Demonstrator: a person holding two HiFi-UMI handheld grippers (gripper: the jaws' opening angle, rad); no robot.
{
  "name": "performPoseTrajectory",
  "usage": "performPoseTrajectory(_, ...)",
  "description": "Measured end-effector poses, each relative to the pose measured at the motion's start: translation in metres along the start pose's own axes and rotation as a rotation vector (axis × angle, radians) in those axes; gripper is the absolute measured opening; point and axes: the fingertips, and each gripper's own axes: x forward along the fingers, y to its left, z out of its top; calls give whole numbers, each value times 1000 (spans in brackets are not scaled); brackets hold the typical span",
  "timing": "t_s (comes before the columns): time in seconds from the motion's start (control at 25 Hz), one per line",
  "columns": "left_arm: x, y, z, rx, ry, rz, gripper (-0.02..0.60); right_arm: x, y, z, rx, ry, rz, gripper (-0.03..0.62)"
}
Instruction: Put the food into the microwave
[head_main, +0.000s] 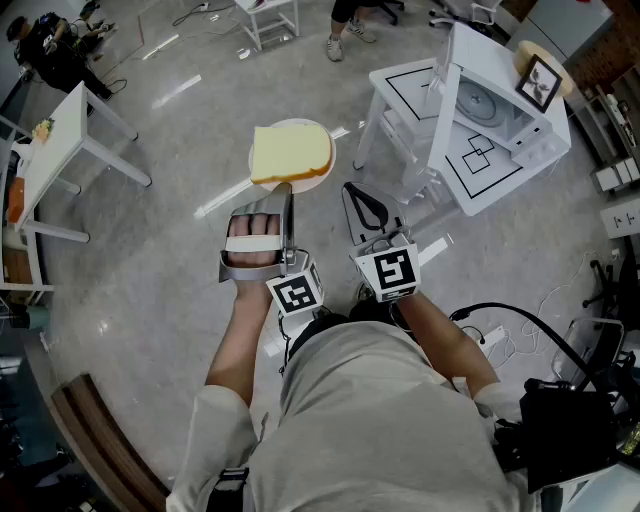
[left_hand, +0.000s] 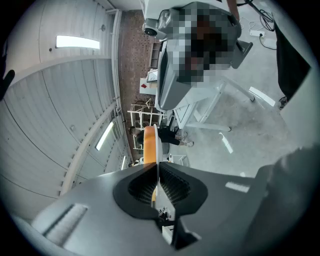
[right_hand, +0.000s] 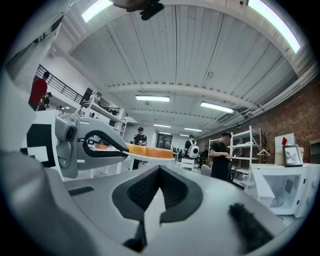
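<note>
Tongs in the person's left hand (head_main: 252, 240), the left tongs (head_main: 290, 188), are clamped on the near rim of a white plate (head_main: 322, 176) in the head view, holding it level over the grey floor (head_main: 170, 220). One pale slice of bread (head_main: 290, 152) lies flat on the plate and covers most of it. Just to the right, the right tongs (head_main: 349, 189) are closed with nothing between them, their tip near the plate's rim but not touching it. Well apart to the right, a white microwave (head_main: 500, 110) stands on a white desk (head_main: 495, 188), its door (head_main: 445, 95) swung open.

Left gripper view, turned on its side: both jaws press on the plate (left_hand: 158, 145), seen edge-on as a thin white line running away from the tongs (left_hand: 157, 167). The golden crust of the bread (left_hand: 148, 145) lies against its left face.

Right gripper view: the jaws of the right tongs (right_hand: 159, 169) meet at their tips, empty. Beyond them to the left, the left tongs (right_hand: 125, 149) grip the plate (right_hand: 150, 158), bread (right_hand: 150, 151) on top. At the far right sits the microwave (right_hand: 282, 192), door open. Several people (right_hand: 220, 160) stand in the background.
</note>
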Motion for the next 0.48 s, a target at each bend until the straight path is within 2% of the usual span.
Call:
performPoseTrajectory(0.12,1,-2,2,-5,2,-24,25,-2,-1,0,0,1,-1,11)
performPoseTrajectory(0.32,-1,3,5,16,-6,-6,26,-7,-4,1,-2,3,-22,11)
performPoseTrajectory(0.48,0,-4,12,29,-17,-36,26,-15,-8,2,-25,13,-35,11)
